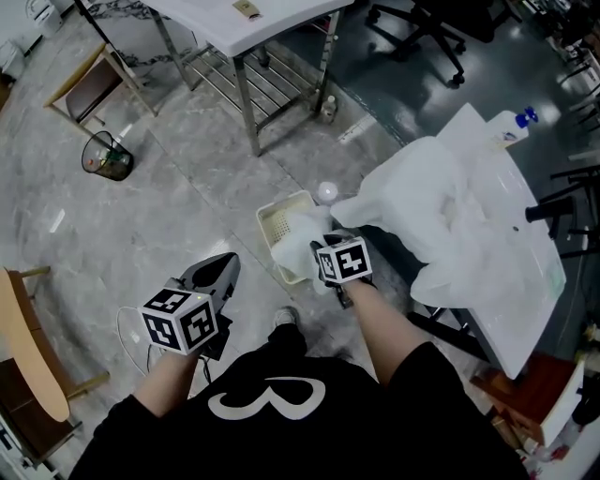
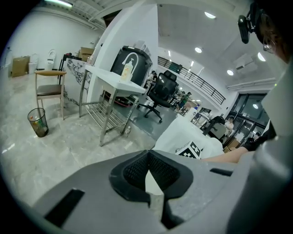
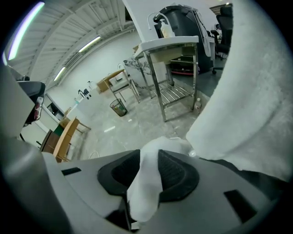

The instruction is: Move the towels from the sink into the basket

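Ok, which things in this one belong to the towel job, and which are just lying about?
Job: towel held by the right tool, towel pile in the sink, basket on the floor.
Lying about: wire bin, steel table, wooden chair, office chair, bottle beside the sink.

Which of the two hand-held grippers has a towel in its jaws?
The right hand-held gripper: a white towel is pinched between its pads, over the basket. The left hand-held gripper has its jaws closed on nothing.
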